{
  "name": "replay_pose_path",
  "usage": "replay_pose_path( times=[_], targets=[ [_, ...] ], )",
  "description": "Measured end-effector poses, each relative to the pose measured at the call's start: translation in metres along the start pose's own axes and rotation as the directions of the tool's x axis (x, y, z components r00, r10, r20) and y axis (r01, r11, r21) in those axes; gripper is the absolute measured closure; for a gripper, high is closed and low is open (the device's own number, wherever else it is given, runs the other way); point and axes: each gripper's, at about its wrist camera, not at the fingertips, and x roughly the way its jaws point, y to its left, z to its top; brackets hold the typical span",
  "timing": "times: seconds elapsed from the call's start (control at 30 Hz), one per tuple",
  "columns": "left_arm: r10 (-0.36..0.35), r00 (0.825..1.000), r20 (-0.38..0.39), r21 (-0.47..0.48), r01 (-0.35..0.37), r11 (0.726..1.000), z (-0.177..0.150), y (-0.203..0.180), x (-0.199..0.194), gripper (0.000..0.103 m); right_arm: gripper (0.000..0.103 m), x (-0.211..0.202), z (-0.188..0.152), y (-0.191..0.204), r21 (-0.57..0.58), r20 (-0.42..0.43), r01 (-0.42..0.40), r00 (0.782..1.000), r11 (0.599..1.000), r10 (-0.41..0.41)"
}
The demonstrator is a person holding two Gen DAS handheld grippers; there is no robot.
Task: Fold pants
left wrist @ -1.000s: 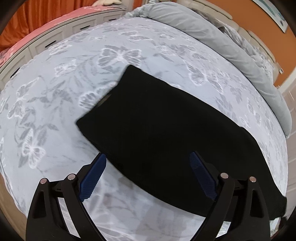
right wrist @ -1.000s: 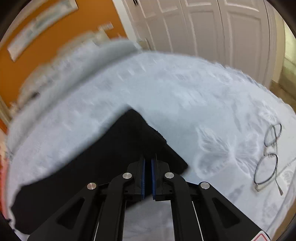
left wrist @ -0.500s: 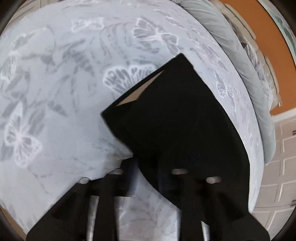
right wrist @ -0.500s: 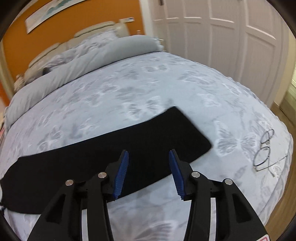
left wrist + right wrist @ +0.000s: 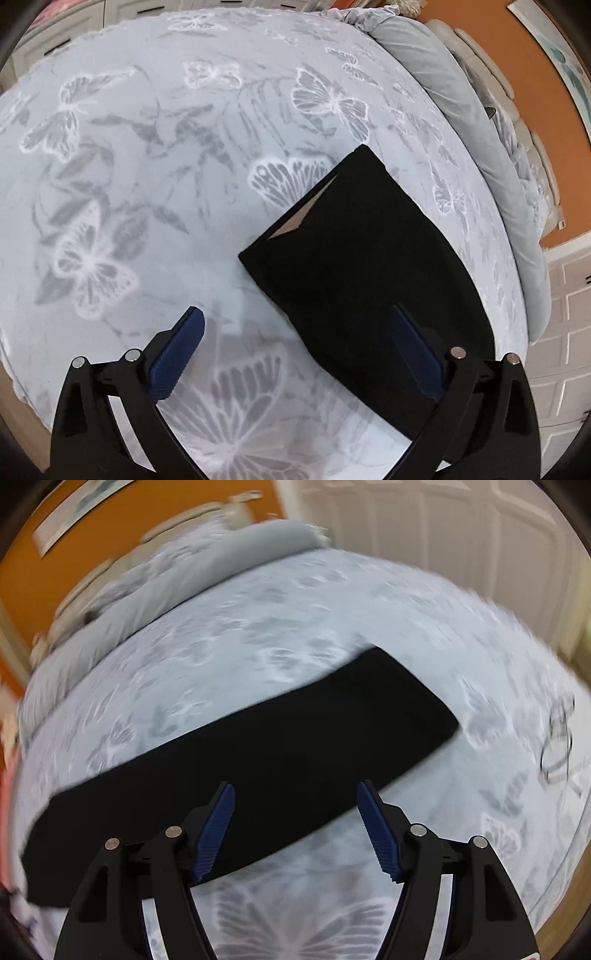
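Black pants [image 5: 362,251] lie flat on the bed, folded lengthwise into a long strip. In the left wrist view the waist end shows a tan lining [image 5: 295,221]. My left gripper [image 5: 299,325] is open above the bed, its right finger [image 5: 417,354] over the pants' near edge, its left finger [image 5: 181,347] over bare bedspread. In the right wrist view the pants [image 5: 277,738] stretch from lower left to upper right. My right gripper [image 5: 295,794] is open and empty, hovering over the strip's near edge.
The bed carries a pale grey butterfly-print bedspread [image 5: 147,166]. A rolled grey duvet [image 5: 480,147] lies along the headboard side. Eyeglasses [image 5: 557,738] rest on the bedspread right of the pants. White closet doors [image 5: 443,535] and an orange wall [image 5: 129,524] stand behind.
My right gripper has let go of the pants' leg end, opened and pulled back. My left gripper shut near the waist end half a second ago and is open again.
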Motion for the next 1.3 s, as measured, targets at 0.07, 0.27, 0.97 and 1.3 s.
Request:
replay_pose_path(
  times=[0.07,0.27,0.97,1.3],
  targets=[
    [-0.027,0.997,-0.076,-0.059,0.022,0.998,0.0,0.007,0.018,0.006,0.037,0.006,0.003,-0.033,0.104,-0.019,-0.001,1.0,0.995,0.003],
    [0.001,0.998,-0.065,-0.073,-0.006,0.997,-0.004,-0.005,0.026,0.006,0.035,0.014,0.011,-0.103,0.255,-0.008,0.02,1.0,0.967,-0.018],
    [0.119,0.993,0.0,0.047,-0.119,0.992,-0.008,-0.038,0.045,0.031,0.092,0.062,0.033,-0.096,0.201,-0.007,-0.113,0.993,0.973,0.117],
    [0.009,0.999,-0.033,0.02,-0.009,1.0,-0.002,-0.027,0.043,0.054,0.094,0.064,0.033,-0.093,0.235,0.016,-0.12,0.993,0.965,0.119]
  ],
)
